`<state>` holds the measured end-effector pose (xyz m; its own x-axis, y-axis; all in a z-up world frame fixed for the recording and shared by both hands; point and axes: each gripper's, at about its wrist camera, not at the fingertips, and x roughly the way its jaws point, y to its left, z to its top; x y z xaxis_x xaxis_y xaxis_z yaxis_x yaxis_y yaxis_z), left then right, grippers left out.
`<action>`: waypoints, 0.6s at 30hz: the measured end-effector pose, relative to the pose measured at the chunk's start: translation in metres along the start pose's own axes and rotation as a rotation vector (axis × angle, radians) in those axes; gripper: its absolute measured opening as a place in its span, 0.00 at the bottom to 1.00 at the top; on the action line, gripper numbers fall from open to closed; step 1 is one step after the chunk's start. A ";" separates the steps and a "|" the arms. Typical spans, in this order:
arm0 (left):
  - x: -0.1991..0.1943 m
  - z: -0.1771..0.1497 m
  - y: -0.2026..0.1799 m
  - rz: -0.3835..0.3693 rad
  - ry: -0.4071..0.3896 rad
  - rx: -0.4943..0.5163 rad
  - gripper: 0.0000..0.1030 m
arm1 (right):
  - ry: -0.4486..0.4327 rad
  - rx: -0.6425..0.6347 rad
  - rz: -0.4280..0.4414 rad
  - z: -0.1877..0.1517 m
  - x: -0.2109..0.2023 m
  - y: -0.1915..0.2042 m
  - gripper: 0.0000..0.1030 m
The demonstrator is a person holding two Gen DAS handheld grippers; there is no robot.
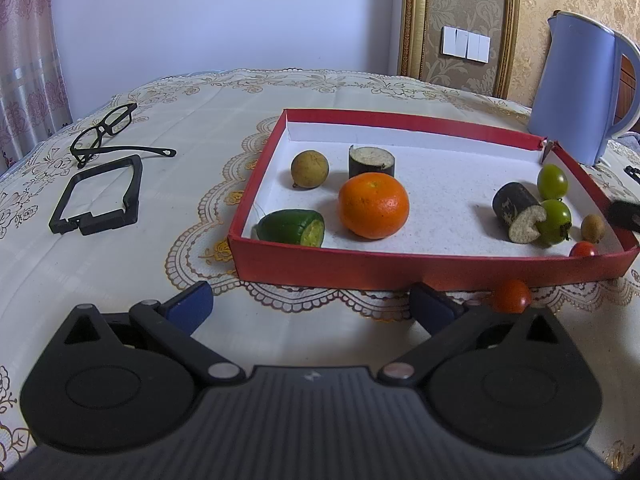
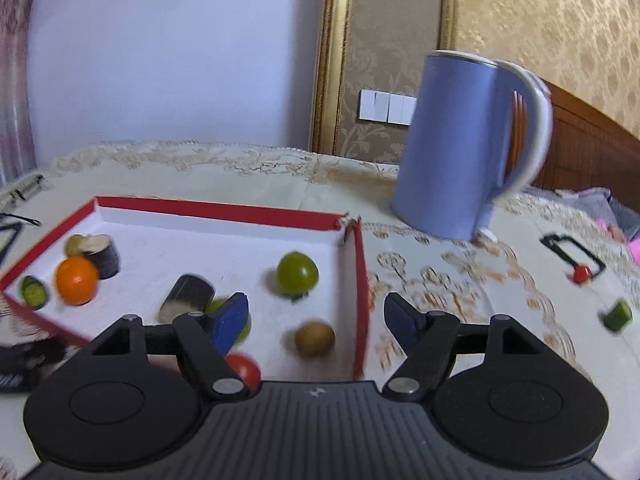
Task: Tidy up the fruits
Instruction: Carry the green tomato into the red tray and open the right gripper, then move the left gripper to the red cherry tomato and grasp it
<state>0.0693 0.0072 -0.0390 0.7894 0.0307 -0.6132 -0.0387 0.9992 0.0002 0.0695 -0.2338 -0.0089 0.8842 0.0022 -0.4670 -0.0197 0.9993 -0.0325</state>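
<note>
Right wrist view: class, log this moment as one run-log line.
right gripper: open, empty | over: red box corner | in box: brown fruit, green tomato | outside: red tomato

The right gripper [image 2: 316,316] hangs with jaws apart over the red tray's [image 2: 362,280] right wall, nothing between them; a brown fruit [image 2: 315,339] and green tomato [image 2: 298,273] lie inside

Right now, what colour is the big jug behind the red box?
Light blue, with a white-edged handle. The jug shows best in the right wrist view.
</note>
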 end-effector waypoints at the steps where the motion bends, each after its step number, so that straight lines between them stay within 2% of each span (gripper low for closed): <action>1: 0.000 0.000 0.000 0.000 0.000 0.000 1.00 | -0.006 0.010 0.002 -0.005 -0.008 -0.004 0.73; 3: 0.000 0.000 0.000 0.000 0.000 0.000 1.00 | -0.026 0.027 -0.001 -0.013 -0.025 -0.012 0.74; 4: 0.000 0.000 0.000 0.000 0.000 0.000 1.00 | -0.031 0.035 -0.005 -0.018 -0.032 -0.016 0.76; 5: 0.000 0.000 0.000 0.000 0.000 0.000 1.00 | -0.026 0.034 -0.006 -0.022 -0.035 -0.020 0.83; 6: 0.000 0.000 0.000 0.000 0.000 0.000 1.00 | -0.004 0.020 -0.003 -0.026 -0.038 -0.023 0.84; 11: 0.000 0.000 0.000 0.000 0.000 0.000 1.00 | 0.030 0.000 -0.022 -0.045 -0.044 -0.031 0.84; 16: 0.000 0.000 0.000 0.000 0.000 0.000 1.00 | 0.056 0.081 -0.003 -0.049 -0.029 -0.038 0.84; 18: 0.000 0.000 0.000 0.000 0.000 0.000 1.00 | 0.084 0.094 -0.030 -0.051 -0.019 -0.035 0.84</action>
<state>0.0692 0.0071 -0.0389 0.7893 0.0307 -0.6133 -0.0388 0.9992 0.0001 0.0292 -0.2708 -0.0437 0.8413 -0.0270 -0.5399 0.0537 0.9980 0.0339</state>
